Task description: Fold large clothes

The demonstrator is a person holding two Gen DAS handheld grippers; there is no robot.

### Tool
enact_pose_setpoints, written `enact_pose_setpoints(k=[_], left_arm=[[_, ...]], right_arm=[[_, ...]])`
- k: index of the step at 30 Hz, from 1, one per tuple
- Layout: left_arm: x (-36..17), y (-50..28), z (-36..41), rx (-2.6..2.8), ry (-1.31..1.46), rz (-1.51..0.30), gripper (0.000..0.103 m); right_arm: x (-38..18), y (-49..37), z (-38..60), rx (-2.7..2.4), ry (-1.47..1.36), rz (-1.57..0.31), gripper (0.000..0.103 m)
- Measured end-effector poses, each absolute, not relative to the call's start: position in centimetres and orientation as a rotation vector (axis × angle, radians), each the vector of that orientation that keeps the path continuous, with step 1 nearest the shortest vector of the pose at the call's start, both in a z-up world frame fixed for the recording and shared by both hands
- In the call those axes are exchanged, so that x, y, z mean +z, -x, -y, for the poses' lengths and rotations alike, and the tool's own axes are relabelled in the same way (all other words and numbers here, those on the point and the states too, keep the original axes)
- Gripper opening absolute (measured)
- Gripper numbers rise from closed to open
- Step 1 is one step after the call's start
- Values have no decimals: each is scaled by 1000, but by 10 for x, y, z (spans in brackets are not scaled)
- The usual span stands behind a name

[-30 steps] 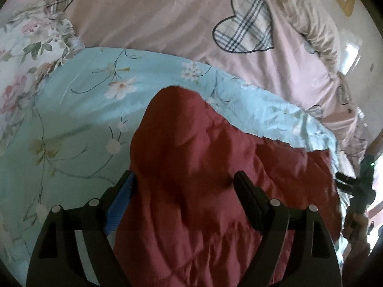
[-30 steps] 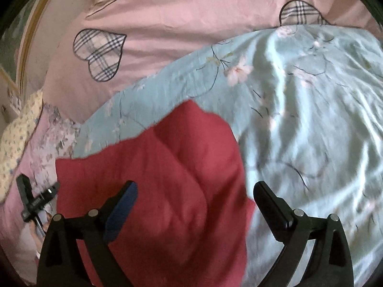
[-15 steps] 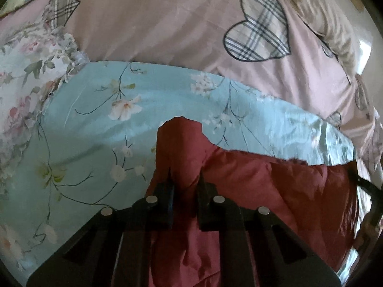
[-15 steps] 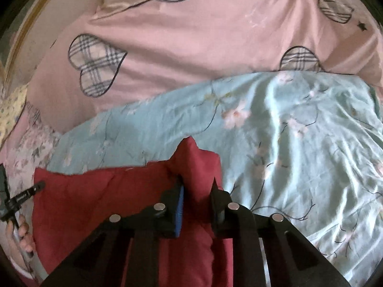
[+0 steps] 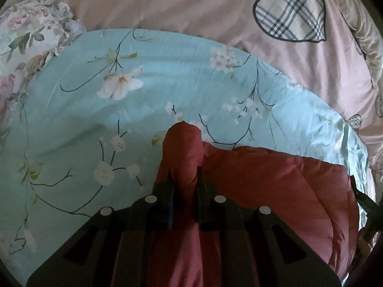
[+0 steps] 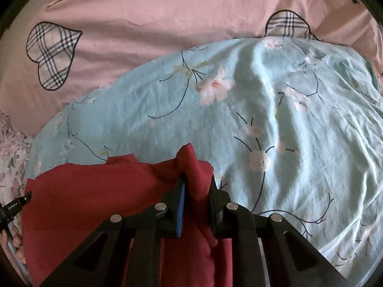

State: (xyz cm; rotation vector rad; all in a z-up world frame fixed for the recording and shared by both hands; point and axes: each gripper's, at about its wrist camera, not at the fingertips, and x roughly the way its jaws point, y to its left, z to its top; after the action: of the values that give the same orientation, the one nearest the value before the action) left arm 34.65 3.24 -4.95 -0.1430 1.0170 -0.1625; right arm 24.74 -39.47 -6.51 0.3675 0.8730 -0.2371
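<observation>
Dim, soft indoor light. Heavy fisheye bending, black vignette at corners. Dark gripper bodies underexposed. Sheen on light-blue floral cotton sheet (image 6: 311, 124); pale pink heart-print duvet (image 5: 191, 7) slightly blurred, blocky.

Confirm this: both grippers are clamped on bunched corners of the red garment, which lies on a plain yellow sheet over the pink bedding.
Not quite. The sheet under the red garment is light blue with a blossom print, not plain yellow; both wrist views show it. The rest holds: the left gripper and right gripper each pinch a bunched corner, and pink bedding lies beyond.
</observation>
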Motion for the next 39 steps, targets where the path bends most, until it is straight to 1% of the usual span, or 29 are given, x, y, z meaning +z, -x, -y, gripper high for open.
enact_pose_setpoints(k=[4, 6, 7, 9, 10, 11, 16, 19, 22, 27, 30, 32, 35, 37, 38, 39], left_arm=[[-55, -350, -39, -153, 183, -1025, 20], [-54, -349, -45, -149, 217, -1021, 30], [-52, -348, -50, -145, 237, -1011, 33], [-47, -345, -60, -129, 285, -987, 46], [-44, -343, -67, -117, 314, -973, 50], [-41, -342, -72, -116, 333, -964, 51], [-12, -322, -81, -133, 342, -896, 51], [9, -298, -75, -190, 318, -849, 51], [21, -274, -59, -266, 290, -843, 51], [22, -232, -15, -426, 177, -882, 51], [13, -213, 8, -488, 134, -924, 51], [7, -205, 20, -486, 83, -937, 51], [-10, -205, 27, -441, 25, -977, 51], [-18, -211, 24, -424, 31, -996, 51], [-20, -212, 23, -418, 34, -1001, 51], [-22, -214, 22, -413, 40, -1003, 51]], right_arm=[[-69, -249, 396, -243, -379, -883, 15], [-72, -251, 398, -248, -387, -888, 15], [-73, -251, 398, -251, -388, -888, 15], [-74, -252, 398, -256, -389, -890, 16], [-75, -252, 398, -258, -391, -891, 16], [-75, -252, 399, -259, -392, -891, 16], [-76, -254, 399, -270, -390, -897, 16], [-77, -255, 401, -273, -404, -896, 16], [-78, -257, 402, -273, -413, -899, 17], [-78, -256, 404, -271, -435, -898, 18], [-76, -254, 404, -268, -444, -894, 19], [-73, -250, 405, -264, -453, -885, 23], [-63, -243, 406, -248, -471, -851, 26], [-49, -232, 407, -249, -479, -808, 33], [-38, -223, 406, -251, -475, -776, 35], [-30, -217, 406, -254, -465, -755, 41]])
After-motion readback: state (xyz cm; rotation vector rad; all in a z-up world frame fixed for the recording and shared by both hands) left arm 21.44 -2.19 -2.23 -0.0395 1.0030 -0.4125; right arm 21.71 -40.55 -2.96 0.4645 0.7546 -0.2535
